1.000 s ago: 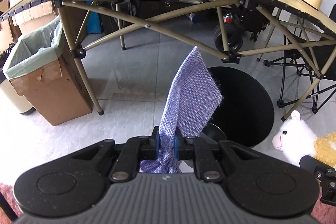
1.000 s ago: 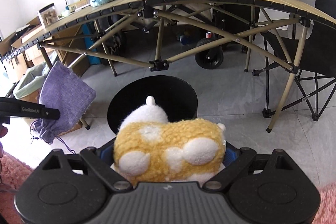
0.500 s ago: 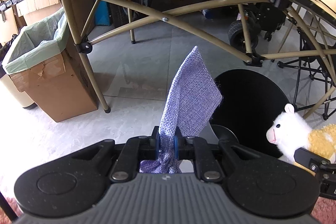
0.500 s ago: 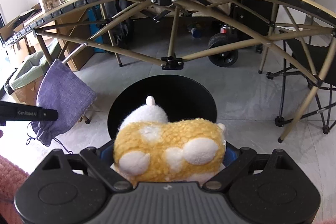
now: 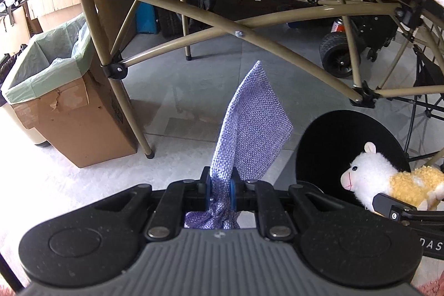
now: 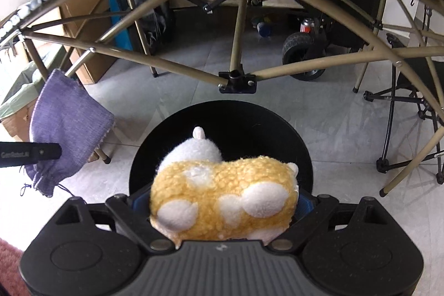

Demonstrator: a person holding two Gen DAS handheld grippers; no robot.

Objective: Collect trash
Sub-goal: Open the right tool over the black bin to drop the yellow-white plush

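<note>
My left gripper [image 5: 221,186] has its fingers pinched tight on a purple woven pouch [image 5: 254,124], which sticks out over the tiled floor [image 5: 180,90]. My right gripper [image 6: 222,208] has its fingers spread wide, clamped around a yellow-and-white plush sheep [image 6: 224,199]. Sheep sits above a round black bin [image 6: 277,126]. Cardboard box with green liner [image 5: 55,90] stands beside the bench leg [image 5: 125,99], left of the pouch.

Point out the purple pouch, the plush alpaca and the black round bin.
purple pouch [image 5: 254,126]: left wrist view, middle of the woven cloth.
plush alpaca [image 6: 222,201]: right wrist view, yellow woolly back.
black round bin [image 6: 249,124]: right wrist view, far inner wall.
</note>
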